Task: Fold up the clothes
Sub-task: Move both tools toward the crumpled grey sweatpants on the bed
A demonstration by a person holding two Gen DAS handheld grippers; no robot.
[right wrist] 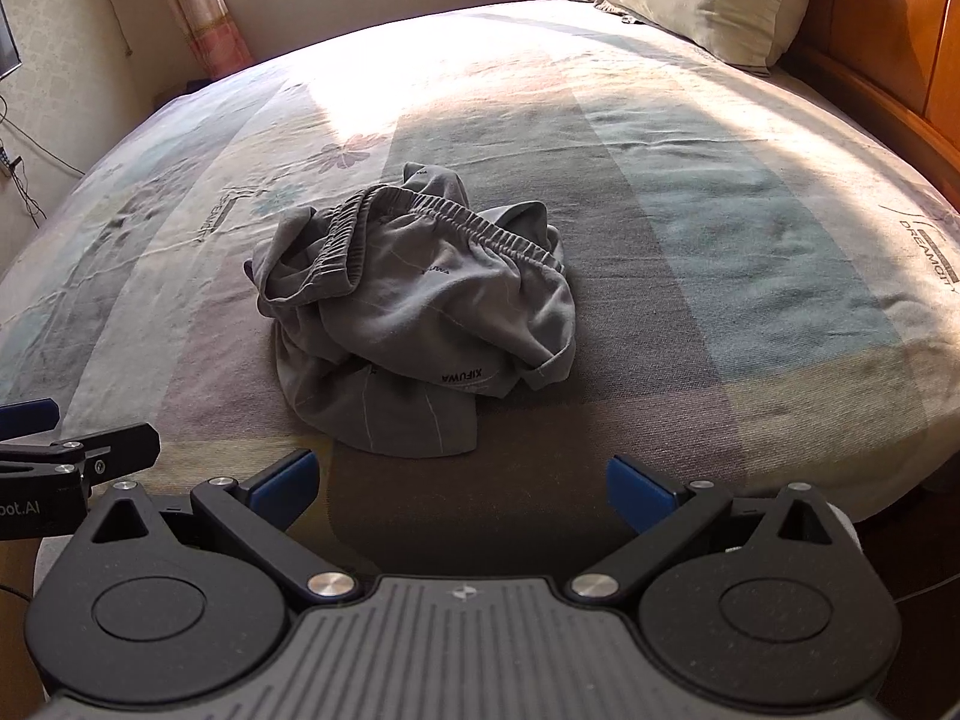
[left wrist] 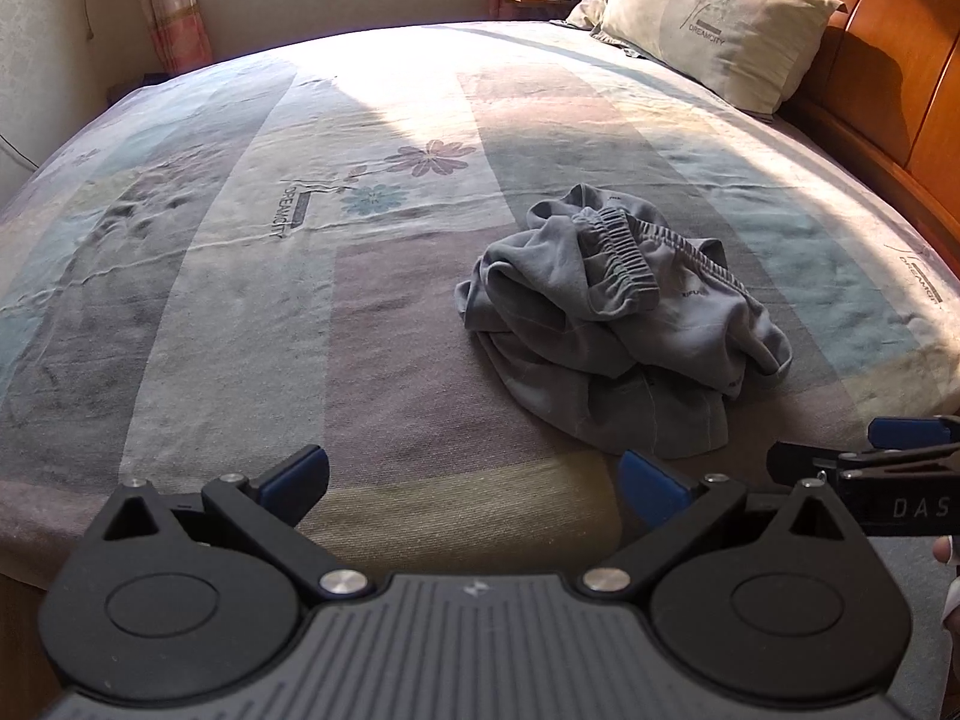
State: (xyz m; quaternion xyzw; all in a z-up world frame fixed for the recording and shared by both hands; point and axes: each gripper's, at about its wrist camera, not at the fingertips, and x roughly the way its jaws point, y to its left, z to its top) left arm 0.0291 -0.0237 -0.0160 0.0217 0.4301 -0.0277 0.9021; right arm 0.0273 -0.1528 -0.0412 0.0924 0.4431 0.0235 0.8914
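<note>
A crumpled pair of grey shorts (left wrist: 618, 312) with an elastic waistband lies in a heap on the bed, also seen in the right wrist view as the grey shorts (right wrist: 414, 306). My left gripper (left wrist: 474, 483) is open near the bed's front edge, short of the heap and to its left, with nothing between its blue-tipped fingers. My right gripper (right wrist: 462, 483) is open too, just in front of the heap's near hem. Each gripper shows at the edge of the other's view: the right gripper (left wrist: 870, 456) and the left gripper (right wrist: 66, 444).
The bed (left wrist: 240, 312) carries a striped, flowered sheet with a sunlit patch at the far side. A pillow (left wrist: 714, 18) leans on the wooden headboard (left wrist: 888, 72) at the far right. A window and curtains stand behind; a wall with cables (right wrist: 24, 180) is at left.
</note>
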